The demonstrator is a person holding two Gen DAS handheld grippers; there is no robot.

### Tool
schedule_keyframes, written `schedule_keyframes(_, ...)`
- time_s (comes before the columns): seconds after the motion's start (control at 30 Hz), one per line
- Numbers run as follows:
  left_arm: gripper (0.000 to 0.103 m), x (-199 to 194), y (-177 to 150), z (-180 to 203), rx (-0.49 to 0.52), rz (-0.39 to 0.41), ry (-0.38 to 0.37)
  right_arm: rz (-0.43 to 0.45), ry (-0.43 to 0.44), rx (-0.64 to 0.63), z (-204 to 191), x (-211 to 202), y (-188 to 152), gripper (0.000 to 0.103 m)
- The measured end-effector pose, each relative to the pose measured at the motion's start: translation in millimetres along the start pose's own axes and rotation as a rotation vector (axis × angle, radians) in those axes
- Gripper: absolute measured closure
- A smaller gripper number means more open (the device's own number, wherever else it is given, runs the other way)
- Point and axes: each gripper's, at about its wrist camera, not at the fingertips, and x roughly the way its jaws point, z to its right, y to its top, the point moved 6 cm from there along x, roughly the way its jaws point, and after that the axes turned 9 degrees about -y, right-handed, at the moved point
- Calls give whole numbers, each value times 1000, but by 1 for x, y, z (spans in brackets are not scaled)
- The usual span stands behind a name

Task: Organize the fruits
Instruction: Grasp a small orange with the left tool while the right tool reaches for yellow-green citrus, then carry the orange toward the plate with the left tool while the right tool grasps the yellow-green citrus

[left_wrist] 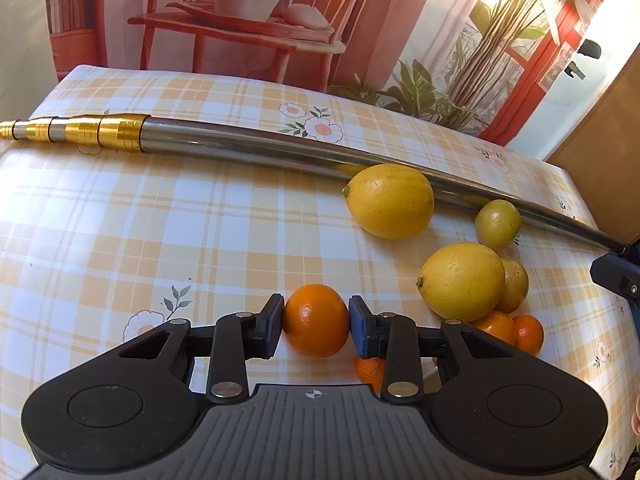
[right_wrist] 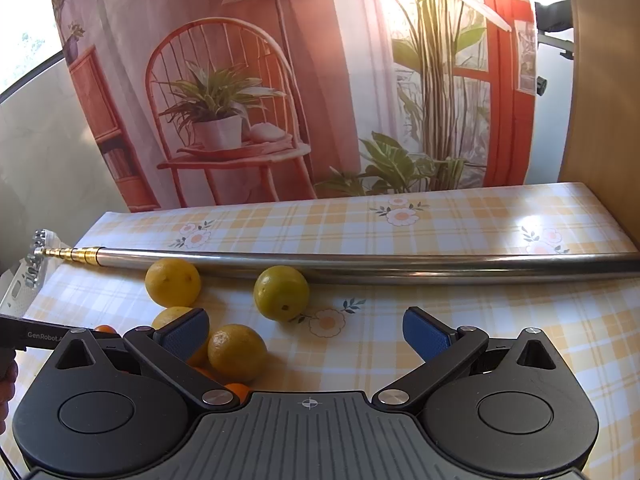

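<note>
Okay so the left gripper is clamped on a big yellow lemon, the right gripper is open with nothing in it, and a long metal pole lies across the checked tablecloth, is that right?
Not quite. The left gripper is clamped on a small round orange mandarin, not a lemon; the left wrist view shows it. The right gripper is open and empty, and the long metal pole lies across the checked tablecloth.

Sunlit printed backdrop (right_wrist: 280, 80) behind checked tablecloth (right_wrist: 440, 216).

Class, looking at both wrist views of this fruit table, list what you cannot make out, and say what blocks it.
- Left wrist view: small orange under the left gripper, mostly hidden by its right finger.
- Right wrist view: oranges behind the right gripper, count unclear.
- Metal pole: its right end cut off by the edge.
</note>
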Motion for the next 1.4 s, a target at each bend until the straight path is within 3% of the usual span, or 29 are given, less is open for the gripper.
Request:
schedule_keyframes(0.2,66,-19,-1,8,39,56,-5,28,14,-33,-6,7,4,2)
schedule_keyframes(0.43,66,-49,-9,18,77,134,6,67,36,-83,-17,33,18,22)
schedule_keyframes(0.57,66,-59,-15,17,63,155,2,2,50,-63,-23,63,18,34)
schedule_keyframes(0.73,66,-63,-24,11,41,146,-8,-66,52,-66,-34,90,11,39)
schedule_keyframes(0.93,66,-64,-31,16,58,137,-27,-101,38,-76,-39,100,6,59)
schedule_keyframes(1.17,66,-66,-36,26,89,134,-49,-77,34,-63,-37,87,7,59)
schedule_keyframes(1.4,66,-72,-43,32,112,128,-55,-23,53,-51,-35,39,5,59)
